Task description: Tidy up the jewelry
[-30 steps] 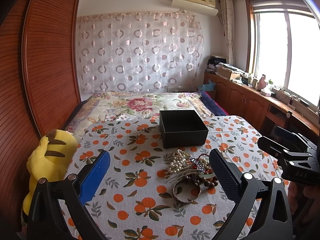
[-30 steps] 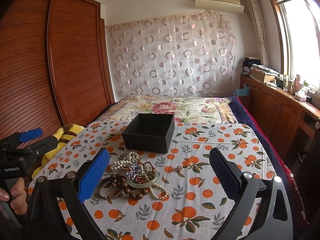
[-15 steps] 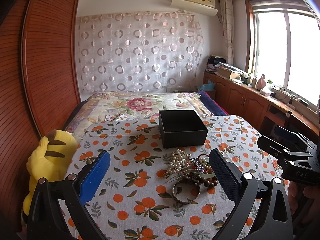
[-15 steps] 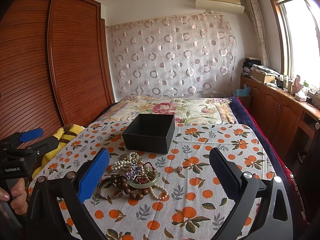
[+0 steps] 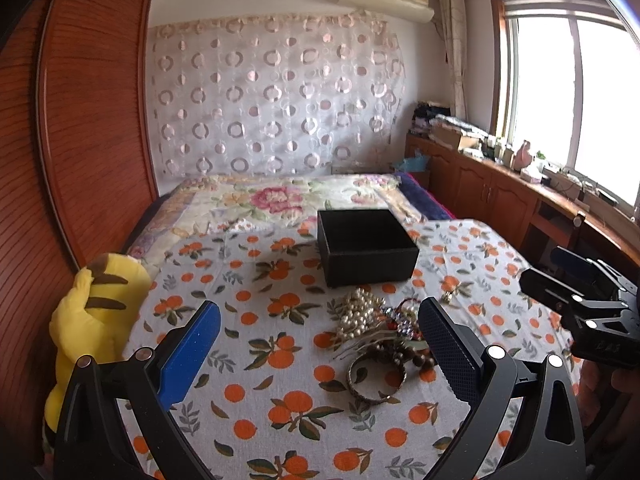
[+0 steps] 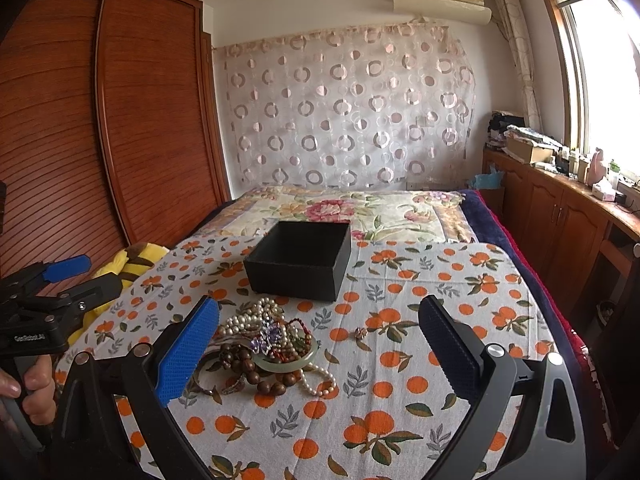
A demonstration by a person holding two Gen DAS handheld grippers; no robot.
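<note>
A heap of jewelry (image 5: 380, 328) lies on the orange-print cloth: pearl strands, dark wooden beads, a metal bangle (image 5: 376, 378) and a green jade bangle (image 6: 288, 362). It also shows in the right wrist view (image 6: 268, 340). An open black box (image 5: 366, 246) stands just behind it, seen too in the right wrist view (image 6: 300, 260). A small loose piece (image 6: 360, 333) lies right of the heap. My left gripper (image 5: 320, 344) is open and empty, short of the heap. My right gripper (image 6: 320, 344) is open and empty, just right of the heap.
A yellow plush toy (image 5: 92, 320) sits at the cloth's left edge. A wooden wardrobe (image 6: 100, 120) runs along the left. Cabinets (image 5: 500, 196) with clutter stand under the window on the right. A floral bedspread (image 6: 352, 210) lies behind the box.
Both grippers have barely shifted. Nothing was taken hold of or let go.
</note>
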